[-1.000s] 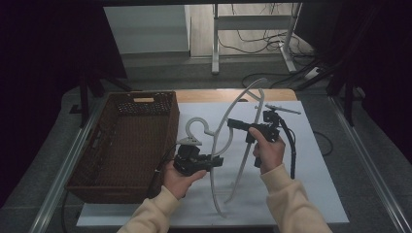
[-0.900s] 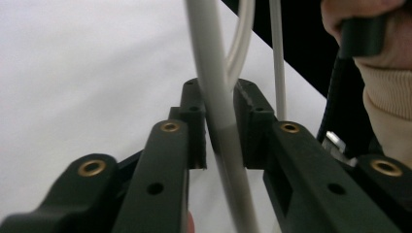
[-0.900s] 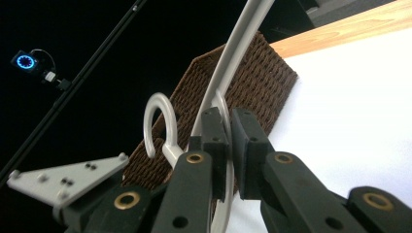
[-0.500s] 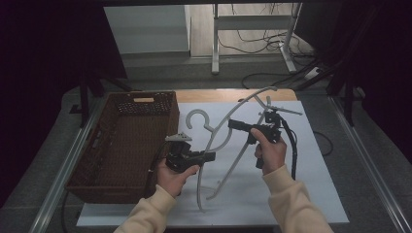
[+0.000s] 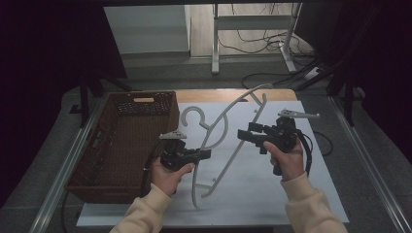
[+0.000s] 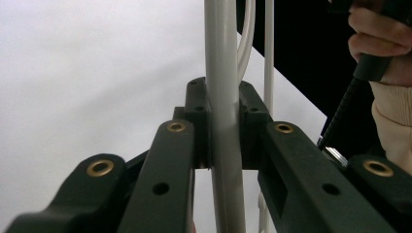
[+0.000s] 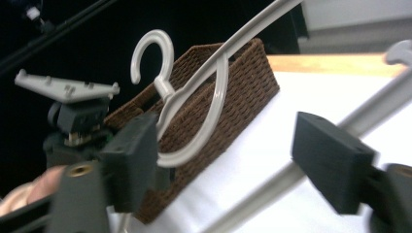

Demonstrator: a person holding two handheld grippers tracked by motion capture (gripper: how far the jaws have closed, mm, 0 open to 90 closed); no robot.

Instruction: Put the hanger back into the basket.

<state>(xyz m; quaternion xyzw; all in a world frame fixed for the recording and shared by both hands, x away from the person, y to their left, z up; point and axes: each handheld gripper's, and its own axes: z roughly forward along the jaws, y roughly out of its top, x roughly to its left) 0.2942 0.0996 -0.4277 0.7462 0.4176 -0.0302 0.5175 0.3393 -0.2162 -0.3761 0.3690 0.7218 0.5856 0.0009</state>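
A pale grey plastic hanger (image 5: 217, 127) is held tilted above the white table (image 5: 316, 194), its hook (image 5: 191, 112) toward the basket. My left gripper (image 5: 206, 155) is shut on one of its thin bars; in the left gripper view both pads (image 6: 200, 116) press on the bar (image 6: 219, 53). My right gripper (image 5: 241, 135) sits to the hanger's right, and its jaws have just been opening. In the right gripper view they stand wide apart (image 7: 228, 158). A hanger bar (image 7: 262, 189) crosses the gap and neither pad presses on it.
A brown woven basket (image 5: 104, 145) stands at the left of the table, also in the right gripper view (image 7: 233, 87). Beyond the table's far edge are a metal stand (image 5: 252, 24) and loose cables on the floor (image 5: 262, 77).
My right gripper has opened, let go of the hanger bar and drawn slightly right. The left gripper has kept its grip with little movement; the hanger now hangs from it alone.
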